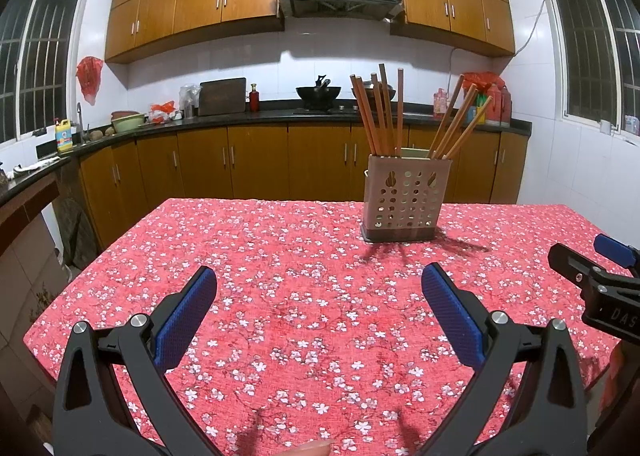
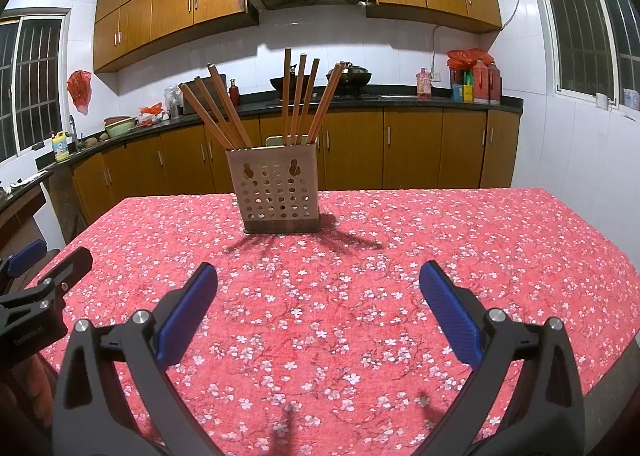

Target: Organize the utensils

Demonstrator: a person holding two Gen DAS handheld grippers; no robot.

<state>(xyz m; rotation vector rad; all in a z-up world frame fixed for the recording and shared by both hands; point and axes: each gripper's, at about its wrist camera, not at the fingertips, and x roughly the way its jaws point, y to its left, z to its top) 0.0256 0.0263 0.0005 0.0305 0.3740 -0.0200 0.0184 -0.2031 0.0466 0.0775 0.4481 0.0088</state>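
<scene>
chopstick holder [image 2: 281, 191] mid-table, jaws spread, empty

left gripper [image 1: 319, 290] spread wide, right gripper [image 2: 319, 288] likewise, apparently level

Both wrist views low over table [image 1: 280, 256], facing kitchen counter; share chopstick holder [image 2: 280, 191].

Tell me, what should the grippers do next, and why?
Probably nothing more than easing back. All the chopsticks already stand in the holder, in two bunches, and none lies on the tablecloth. The left hand-held gripper and the right hand-held gripper are both open and empty, short of the holder. I would guess the sorting is done.
</scene>
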